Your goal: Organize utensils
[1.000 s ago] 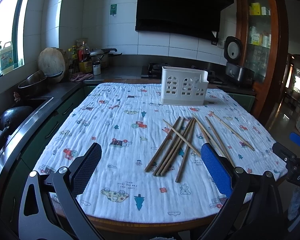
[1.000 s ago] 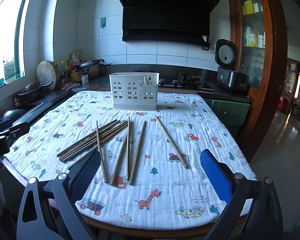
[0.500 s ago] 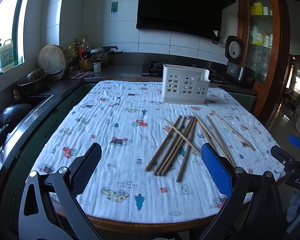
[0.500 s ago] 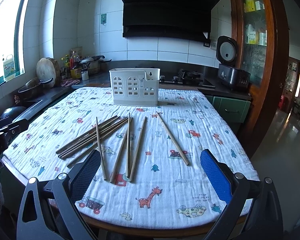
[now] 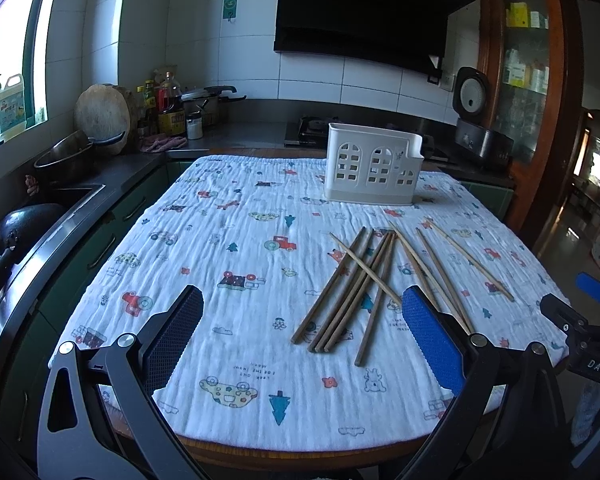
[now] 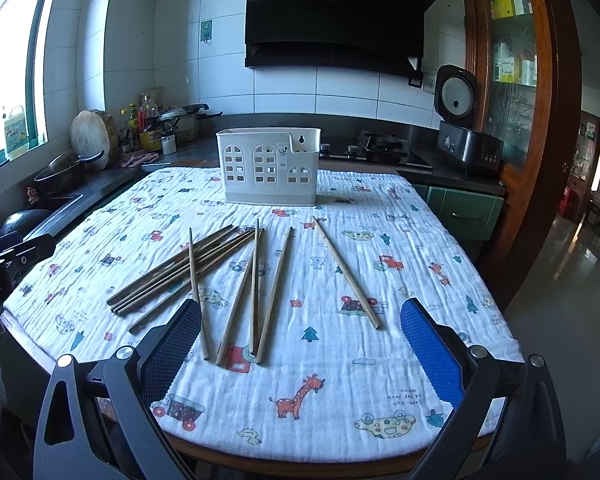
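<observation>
Reading "DAS" on right gripper

Left gripper: jaws spread wide, nothing between the blue pads, held level and pointed forward.
Right gripper: jaws likewise wide apart and empty, blue pads facing inward, pointed forward.
Relative pose: the two were side by side, each glimpsed at the edge of the other's view.

Daylight floods in thru the window at left, blown out. Room's dim w/ a blue cast. Fisheye bends edges; corners go dark.
</observation>
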Action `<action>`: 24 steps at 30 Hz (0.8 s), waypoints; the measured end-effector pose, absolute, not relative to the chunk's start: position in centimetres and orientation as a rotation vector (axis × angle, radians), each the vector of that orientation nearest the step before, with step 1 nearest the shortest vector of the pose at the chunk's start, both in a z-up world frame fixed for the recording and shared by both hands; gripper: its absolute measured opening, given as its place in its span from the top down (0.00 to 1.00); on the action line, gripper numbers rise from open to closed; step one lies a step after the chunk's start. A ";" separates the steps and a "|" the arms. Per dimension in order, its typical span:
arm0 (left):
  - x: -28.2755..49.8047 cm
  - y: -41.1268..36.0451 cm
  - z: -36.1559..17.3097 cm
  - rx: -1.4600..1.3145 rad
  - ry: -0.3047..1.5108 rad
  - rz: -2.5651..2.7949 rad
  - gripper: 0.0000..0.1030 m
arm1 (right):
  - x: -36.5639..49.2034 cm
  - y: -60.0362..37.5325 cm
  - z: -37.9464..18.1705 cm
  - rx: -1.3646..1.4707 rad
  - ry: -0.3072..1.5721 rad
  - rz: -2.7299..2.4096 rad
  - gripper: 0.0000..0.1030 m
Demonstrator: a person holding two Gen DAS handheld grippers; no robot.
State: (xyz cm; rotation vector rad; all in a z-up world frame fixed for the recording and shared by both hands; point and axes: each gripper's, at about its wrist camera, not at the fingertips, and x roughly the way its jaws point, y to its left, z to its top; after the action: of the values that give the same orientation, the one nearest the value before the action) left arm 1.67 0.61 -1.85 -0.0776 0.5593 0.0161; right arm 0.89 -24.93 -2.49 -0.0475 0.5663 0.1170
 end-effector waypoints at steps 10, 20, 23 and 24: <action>2.5 0.6 -2.0 -0.077 0.580 0.013 0.05 | 1.3 -25.2 -2.9 -0.058 0.573 0.118 0.07; 3.9 0.5 -2.3 -0.082 0.611 0.000 0.05 | 2.2 -24.9 -3.1 -0.073 0.589 0.128 0.07; 4.4 0.2 -2.4 -0.077 0.621 -0.007 0.05 | 2.4 -24.8 -3.2 -0.070 0.594 0.139 0.07; 4.5 0.1 -2.5 -0.078 0.625 -0.011 0.05 | 2.6 -24.8 -3.3 -0.072 0.594 0.138 0.07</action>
State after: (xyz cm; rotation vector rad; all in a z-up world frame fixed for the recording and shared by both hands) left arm 4.53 0.08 -2.46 -0.0775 0.6245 -0.0115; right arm 2.56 -24.81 -3.29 -0.0717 0.5937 0.1379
